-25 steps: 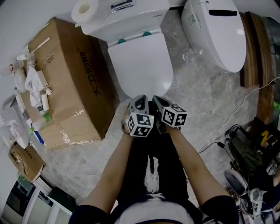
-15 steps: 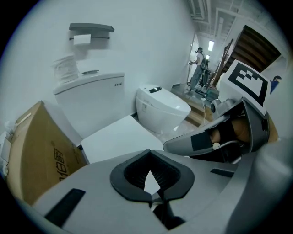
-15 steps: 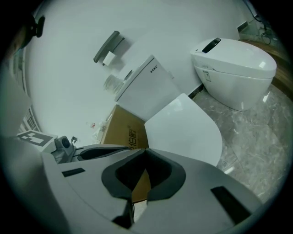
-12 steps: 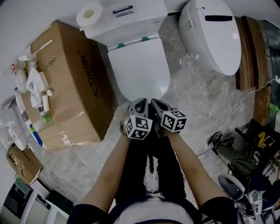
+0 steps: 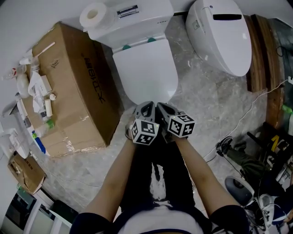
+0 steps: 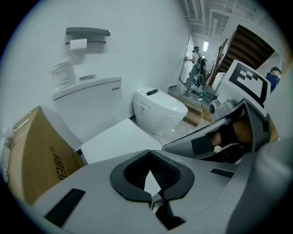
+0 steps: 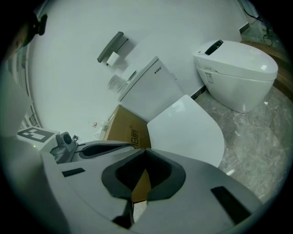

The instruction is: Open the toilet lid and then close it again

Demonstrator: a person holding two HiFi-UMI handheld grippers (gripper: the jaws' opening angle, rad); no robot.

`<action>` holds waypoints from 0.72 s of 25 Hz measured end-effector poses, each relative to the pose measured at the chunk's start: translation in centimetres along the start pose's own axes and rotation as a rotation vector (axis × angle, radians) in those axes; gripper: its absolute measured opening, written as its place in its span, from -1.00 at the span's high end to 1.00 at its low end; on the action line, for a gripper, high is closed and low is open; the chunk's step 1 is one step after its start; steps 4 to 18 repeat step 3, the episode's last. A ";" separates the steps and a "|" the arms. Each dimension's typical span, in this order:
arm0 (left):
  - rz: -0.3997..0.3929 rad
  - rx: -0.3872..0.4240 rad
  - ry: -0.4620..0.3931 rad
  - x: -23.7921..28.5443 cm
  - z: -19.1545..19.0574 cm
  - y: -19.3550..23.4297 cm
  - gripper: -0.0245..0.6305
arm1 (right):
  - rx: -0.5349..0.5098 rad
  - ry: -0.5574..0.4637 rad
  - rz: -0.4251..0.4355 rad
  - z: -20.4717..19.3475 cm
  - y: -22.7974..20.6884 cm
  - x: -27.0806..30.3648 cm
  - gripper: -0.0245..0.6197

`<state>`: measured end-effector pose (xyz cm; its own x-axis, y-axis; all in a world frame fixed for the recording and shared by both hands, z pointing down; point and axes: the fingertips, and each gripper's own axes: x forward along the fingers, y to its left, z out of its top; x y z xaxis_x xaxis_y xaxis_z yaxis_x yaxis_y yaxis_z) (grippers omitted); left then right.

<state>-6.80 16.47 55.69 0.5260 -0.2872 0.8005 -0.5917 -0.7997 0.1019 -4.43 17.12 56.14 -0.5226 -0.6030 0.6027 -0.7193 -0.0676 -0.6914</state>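
While the toilet lid [image 5: 145, 68] lies down, the left gripper [image 5: 146, 106] and right gripper [image 5: 163, 108] hover before it, clenched and empty; I judge the task either unstarted or finished.

Toilet lid [image 5: 145, 68] at 12; cardboard box [image 5: 78, 87] at its 9, second toilet [image 5: 219, 34] at 2; paper roll [image 5: 94, 16] on tank [image 5: 153, 13].

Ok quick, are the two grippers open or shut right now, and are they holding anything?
Left gripper: shut, holding nothing.
Right gripper: shut, holding nothing.
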 end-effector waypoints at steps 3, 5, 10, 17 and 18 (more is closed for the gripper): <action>0.000 0.002 0.000 -0.3 -0.3 0.0 0.91 | -0.004 0.002 0.003 -0.3 0.2 -0.1 0.90; 0.000 0.002 0.000 -0.3 -0.3 0.0 0.91 | -0.004 0.002 0.003 -0.3 0.2 -0.1 0.90; 0.000 0.002 0.000 -0.3 -0.3 0.0 0.91 | -0.004 0.002 0.003 -0.3 0.2 -0.1 0.90; 0.000 0.002 0.000 -0.3 -0.3 0.0 0.91 | -0.004 0.002 0.003 -0.3 0.2 -0.1 0.90; 0.000 0.002 0.000 -0.3 -0.3 0.0 0.91 | -0.004 0.002 0.003 -0.3 0.2 -0.1 0.90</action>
